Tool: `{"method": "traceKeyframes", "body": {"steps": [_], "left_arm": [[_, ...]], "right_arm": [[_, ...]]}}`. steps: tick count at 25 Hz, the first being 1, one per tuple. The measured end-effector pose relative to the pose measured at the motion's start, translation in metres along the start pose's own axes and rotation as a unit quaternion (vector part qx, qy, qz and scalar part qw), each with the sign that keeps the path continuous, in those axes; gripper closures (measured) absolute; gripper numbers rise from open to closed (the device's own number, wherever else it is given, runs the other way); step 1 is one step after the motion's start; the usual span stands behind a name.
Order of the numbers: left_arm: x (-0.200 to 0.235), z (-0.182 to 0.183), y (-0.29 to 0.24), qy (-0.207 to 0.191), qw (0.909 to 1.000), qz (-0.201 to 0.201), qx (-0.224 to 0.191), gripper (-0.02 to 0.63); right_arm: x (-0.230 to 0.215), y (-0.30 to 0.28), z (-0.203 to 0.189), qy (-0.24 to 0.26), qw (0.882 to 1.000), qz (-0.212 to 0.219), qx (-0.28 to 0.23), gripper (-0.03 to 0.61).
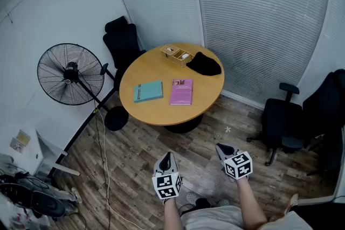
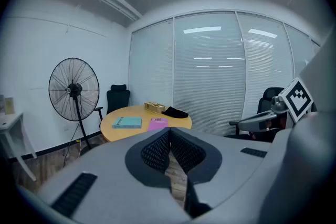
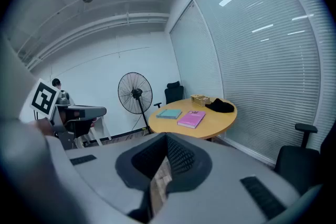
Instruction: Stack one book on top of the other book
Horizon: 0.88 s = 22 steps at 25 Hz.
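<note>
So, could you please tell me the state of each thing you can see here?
Teal rectangular book: closed, flat on the round wooden table, nothing on it.
Pink rectangular book: closed, flat beside the teal one, apart.
Open wooden box: upright, at the table's far edge.
Left hand-held gripper: shut, empty.
Right hand-held gripper: shut, empty.
Black pedestal fan: upright on the floor.

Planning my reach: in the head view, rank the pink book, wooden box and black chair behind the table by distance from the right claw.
From the right claw:
1. pink book, near side of the table.
2. wooden box, far edge.
3. black chair, beyond it, left.
</note>
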<state>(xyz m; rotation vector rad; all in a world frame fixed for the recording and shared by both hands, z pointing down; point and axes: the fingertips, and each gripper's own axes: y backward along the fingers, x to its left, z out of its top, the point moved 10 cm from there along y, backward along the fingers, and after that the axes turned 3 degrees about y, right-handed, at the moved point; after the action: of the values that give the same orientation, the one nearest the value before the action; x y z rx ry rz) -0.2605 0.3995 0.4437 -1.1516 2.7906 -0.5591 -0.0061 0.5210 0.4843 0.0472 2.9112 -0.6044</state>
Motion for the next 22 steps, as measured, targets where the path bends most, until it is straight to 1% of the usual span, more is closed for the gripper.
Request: {"method": "traceKeyframes", "body": {"steps": [5, 8, 10, 12, 14, 15, 17, 18, 20, 22], "left_arm": [[0.003, 0.003, -0.011, 0.023, 0.9997, -0.009, -0.002, 0.586], [0.015, 0.010, -0.027, 0.017, 0.9998, -0.001, -0.007, 0.586], [0.028, 0.027, -0.050, 0.018, 0.9997, 0.012, -0.015, 0.586], [0.035, 0.049, -0.073, 0.034, 0.9989, 0.018, -0.026, 0.586], [0.033, 0.066, -0.086, 0.050, 0.9980, 0.019, -0.033, 0.586], [0.029, 0.070, -0.088, 0.055, 0.9977, 0.017, -0.035, 0.586], [0.018, 0.069, -0.086, 0.062, 0.9975, 0.005, -0.034, 0.586], [0.013, 0.064, -0.083, 0.059, 0.9978, -0.006, -0.031, 0.586], [0.009, 0.051, -0.079, 0.035, 0.9988, -0.028, -0.018, 0.586], [0.014, 0.044, -0.082, 0.010, 0.9992, -0.039, -0.005, 0.586]], "right_arm": [[-0.005, -0.006, 0.009, 0.015, 1.000, -0.005, -0.003, 0.557], [-0.014, -0.022, 0.017, 0.005, 0.999, -0.034, -0.002, 0.557], [-0.023, -0.044, 0.040, -0.010, 0.999, -0.051, -0.015, 0.557], [-0.026, -0.067, 0.071, -0.022, 0.997, -0.058, -0.035, 0.557], [-0.021, -0.080, 0.093, -0.020, 0.996, -0.074, -0.038, 0.557], [-0.017, -0.080, 0.097, -0.020, 0.996, -0.083, -0.036, 0.557], [-0.008, -0.077, 0.091, -0.028, 0.995, -0.085, -0.036, 0.557], [-0.002, -0.076, 0.083, -0.030, 0.996, -0.076, -0.037, 0.557], [0.006, -0.077, 0.066, -0.017, 0.998, -0.055, -0.025, 0.557], [0.004, -0.081, 0.054, -0.006, 0.998, -0.058, -0.006, 0.557]]}}
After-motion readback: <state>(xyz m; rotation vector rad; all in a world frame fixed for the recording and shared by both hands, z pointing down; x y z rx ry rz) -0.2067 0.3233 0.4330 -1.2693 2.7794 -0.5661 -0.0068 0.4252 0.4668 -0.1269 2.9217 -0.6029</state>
